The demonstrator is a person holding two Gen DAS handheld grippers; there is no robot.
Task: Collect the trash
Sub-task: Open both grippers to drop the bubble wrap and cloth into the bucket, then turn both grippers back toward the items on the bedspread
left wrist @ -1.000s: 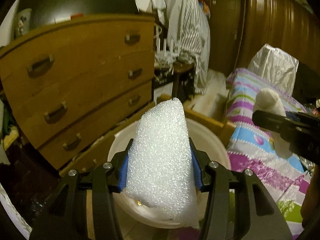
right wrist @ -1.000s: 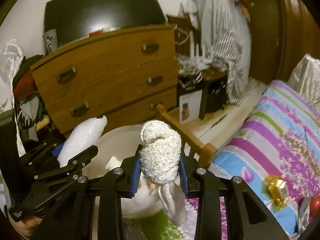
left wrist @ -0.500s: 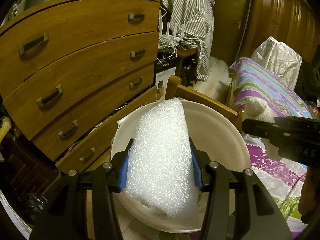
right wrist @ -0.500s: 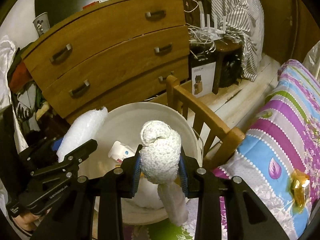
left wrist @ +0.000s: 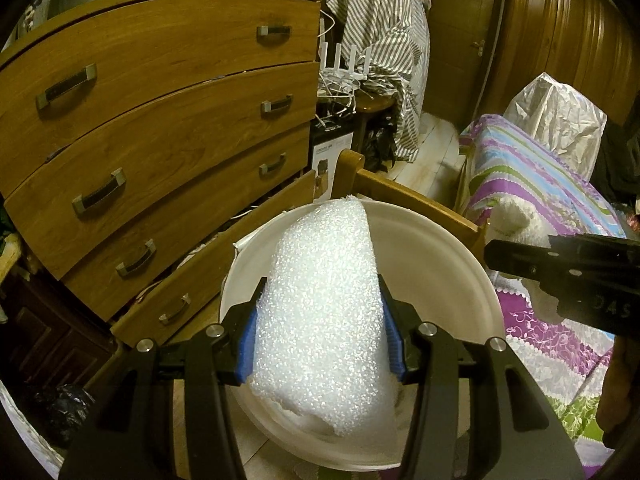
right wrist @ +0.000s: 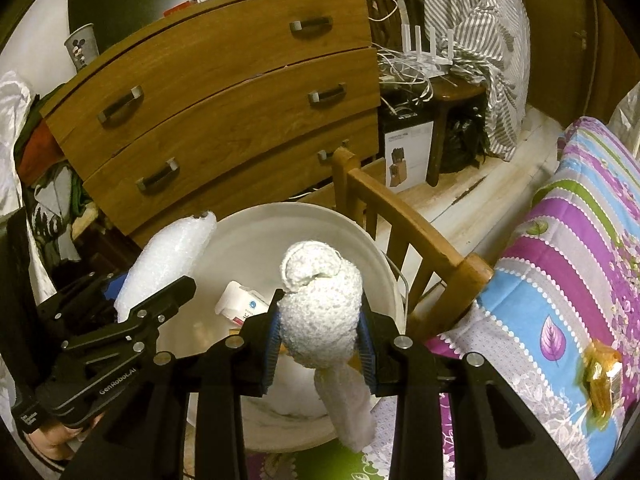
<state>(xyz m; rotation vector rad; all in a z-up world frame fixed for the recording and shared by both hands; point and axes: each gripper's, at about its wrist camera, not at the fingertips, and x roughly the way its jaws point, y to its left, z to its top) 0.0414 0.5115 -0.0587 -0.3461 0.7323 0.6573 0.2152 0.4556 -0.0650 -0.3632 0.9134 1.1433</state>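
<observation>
- Our left gripper (left wrist: 322,342) is clamped on a white foam wrap (left wrist: 324,312) at centre frame, right over the white bucket (left wrist: 440,264).
- It looks light and squashy — the blue pads dent its sides, so we judge a mid-body pinch right.
- Our right gripper (right wrist: 320,344) pinches a white knitted roll (right wrist: 320,304), lower centre of its view, above the same bucket.
- Soft and limp, we reckon — its tail droops below the jaws, so we grip the bunched top.

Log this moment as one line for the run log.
left gripper: shut on foam sheet | right gripper: shut on knitted cloth | both over white bucket
</observation>
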